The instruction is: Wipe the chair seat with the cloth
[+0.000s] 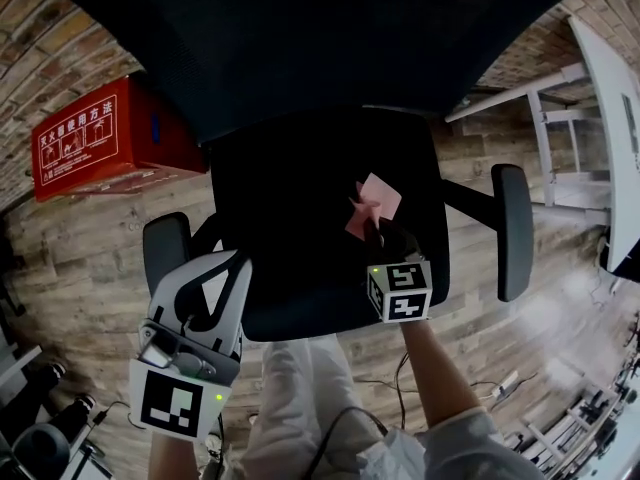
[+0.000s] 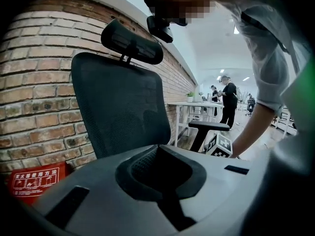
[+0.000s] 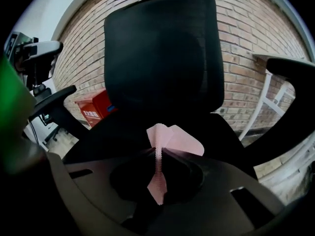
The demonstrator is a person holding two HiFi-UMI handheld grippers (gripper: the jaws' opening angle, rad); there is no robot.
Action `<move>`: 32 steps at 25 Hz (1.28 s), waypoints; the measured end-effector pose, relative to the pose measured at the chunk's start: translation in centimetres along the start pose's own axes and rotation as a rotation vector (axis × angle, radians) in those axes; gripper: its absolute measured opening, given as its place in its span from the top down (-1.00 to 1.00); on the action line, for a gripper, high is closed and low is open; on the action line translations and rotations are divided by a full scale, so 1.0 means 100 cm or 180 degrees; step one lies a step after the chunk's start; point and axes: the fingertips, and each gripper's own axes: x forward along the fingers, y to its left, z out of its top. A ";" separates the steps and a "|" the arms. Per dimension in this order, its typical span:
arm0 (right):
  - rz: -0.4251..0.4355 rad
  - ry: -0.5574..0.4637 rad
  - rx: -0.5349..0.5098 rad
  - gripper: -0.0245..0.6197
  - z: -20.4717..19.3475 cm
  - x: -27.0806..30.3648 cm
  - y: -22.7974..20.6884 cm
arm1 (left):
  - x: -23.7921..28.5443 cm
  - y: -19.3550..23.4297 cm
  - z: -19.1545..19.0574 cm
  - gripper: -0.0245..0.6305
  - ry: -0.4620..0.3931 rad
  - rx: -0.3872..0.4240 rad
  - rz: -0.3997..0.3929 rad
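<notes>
My right gripper is clamped on the pink cloth. The cloth is pinched in a thin line between the jaws, and its loose end fans out past the tips toward the backrest. The chair seat lies straight under it. The cloth is over the seat's right half, about midway between near edge and far, but I cannot tell whether it touches the fabric yet. I judge that the move ahead is to press down and sweep left across the wide black pad, since most of the unwiped area lies that way. My left gripper is closed with nothing in it. It sits off the near left corner of the seat, just beside the left armrest, so the right gripper is plainly the nearer one. The seat looks like dark mesh or fabric, which may drag on the cloth. Around the chair are a wood-plank floor, a red box at far left against the brick wall, and a white desk to the right.
</notes>
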 end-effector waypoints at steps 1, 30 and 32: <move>0.0076 -0.0006 -0.0049 0.76 0.002 0.003 0.010 | -0.003 0.000 0.000 0.87 -0.0011 0.0002 0.0020; 0.1685 0.0043 -0.0896 0.76 -0.011 0.007 0.250 | -0.087 0.002 -0.027 0.87 -0.0034 -0.0143 0.0601; 0.1642 0.0039 -0.0887 0.76 -0.012 0.007 0.245 | -0.085 0.000 -0.027 0.87 -0.0038 -0.0137 0.0589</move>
